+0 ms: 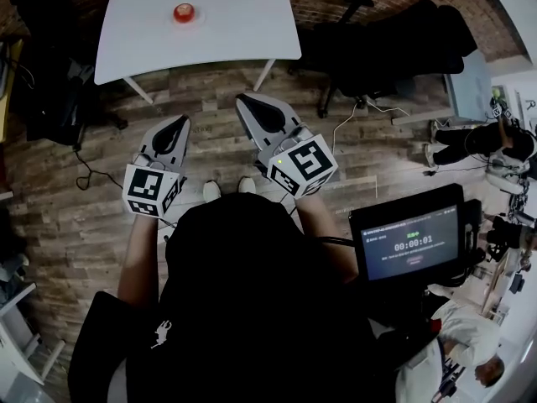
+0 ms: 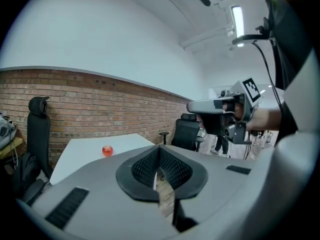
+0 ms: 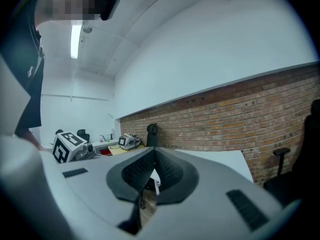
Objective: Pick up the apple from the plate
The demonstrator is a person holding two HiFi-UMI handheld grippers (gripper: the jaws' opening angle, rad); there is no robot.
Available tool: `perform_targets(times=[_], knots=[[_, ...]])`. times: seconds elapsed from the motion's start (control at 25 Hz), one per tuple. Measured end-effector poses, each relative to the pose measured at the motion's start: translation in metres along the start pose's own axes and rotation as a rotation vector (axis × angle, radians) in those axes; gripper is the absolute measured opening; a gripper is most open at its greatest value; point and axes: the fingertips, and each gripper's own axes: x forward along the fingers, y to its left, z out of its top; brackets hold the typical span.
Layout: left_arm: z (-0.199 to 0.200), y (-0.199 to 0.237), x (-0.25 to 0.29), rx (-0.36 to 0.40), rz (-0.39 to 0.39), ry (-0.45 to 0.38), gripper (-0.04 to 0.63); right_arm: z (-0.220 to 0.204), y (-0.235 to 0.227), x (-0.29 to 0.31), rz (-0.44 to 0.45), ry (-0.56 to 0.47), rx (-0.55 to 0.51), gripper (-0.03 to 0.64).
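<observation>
A red apple (image 1: 184, 12) sits on a small pale plate on the far part of a white table (image 1: 235, 23). In the left gripper view the apple (image 2: 107, 150) shows small, to the left of the jaws. My left gripper (image 1: 178, 126) is held over the wooden floor, well short of the table, shut with nothing between its pads. My right gripper (image 1: 256, 107) hangs beside it, a little closer to the table edge, also shut and empty. The left gripper (image 2: 160, 151) and the right gripper (image 3: 154, 153) each show their ribbed pads pressed together.
Black office chairs (image 1: 377, 40) stand right of the table, and another chair (image 2: 37, 129) stands by the brick wall. A monitor with a timer (image 1: 411, 242) is at my right side. A person (image 1: 482, 141) sits at the far right. Cables lie on the floor (image 1: 84, 179).
</observation>
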Motion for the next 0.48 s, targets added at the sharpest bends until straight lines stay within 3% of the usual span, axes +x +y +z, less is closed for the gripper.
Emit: perform_targets(times=[0.48], knots=[[0.0007, 0.0068, -0.0098, -0.008, -0.03, 0.008, 0.006, 0.0039, 0.0039, 0.0068, -0.019, 0.009, 0.01, 0.003]])
